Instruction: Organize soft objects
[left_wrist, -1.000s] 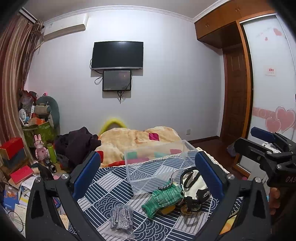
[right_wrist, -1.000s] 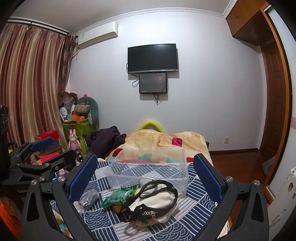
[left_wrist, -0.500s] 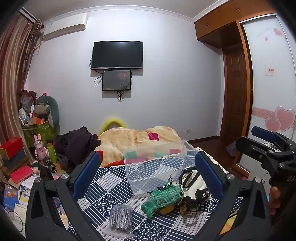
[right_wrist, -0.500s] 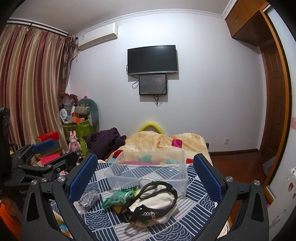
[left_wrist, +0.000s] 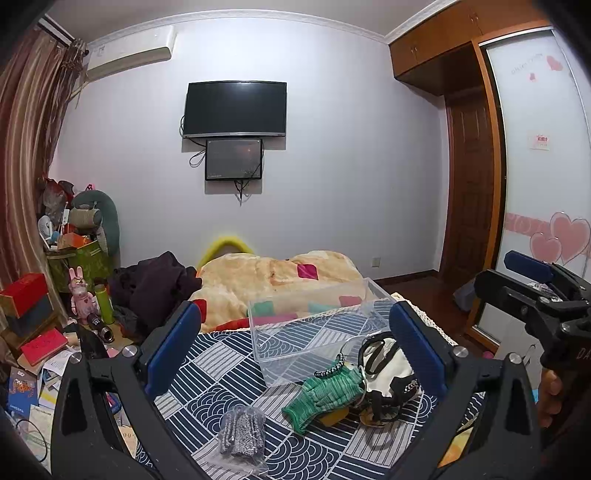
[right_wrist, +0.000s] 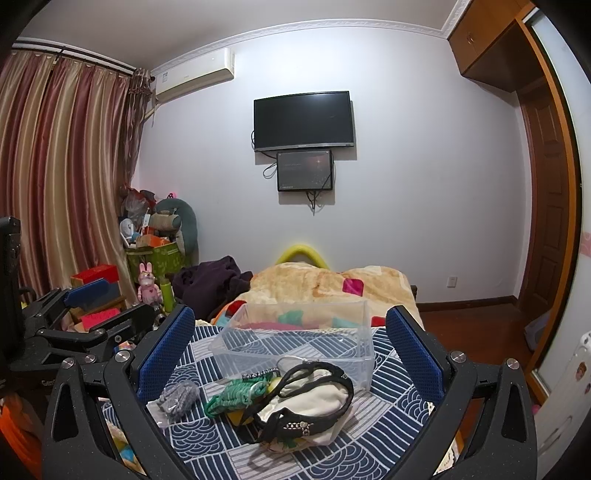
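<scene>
A clear plastic bin (left_wrist: 314, 332) (right_wrist: 295, 343) stands empty on the blue patterned cloth (left_wrist: 221, 369). In front of it lie a green knitted glove (left_wrist: 325, 391) (right_wrist: 229, 397), a cream bag with black straps (left_wrist: 388, 373) (right_wrist: 314, 398), and a small grey item in a plastic bag (left_wrist: 242, 435) (right_wrist: 177, 397). My left gripper (left_wrist: 295, 354) is open and empty, above and short of these things. My right gripper (right_wrist: 291, 354) is open and empty too, held over the bag and glove.
A beige quilt (left_wrist: 280, 280) and dark clothes (left_wrist: 155, 284) lie behind the bin. Boxes, books and toys (left_wrist: 37, 332) crowd the left floor. A wooden door (left_wrist: 469, 184) and wardrobe (left_wrist: 546, 184) are on the right. The right gripper shows in the left wrist view (left_wrist: 535, 295).
Both grippers have hardly moved; the views shift only slightly. Nothing was taken hold of.
</scene>
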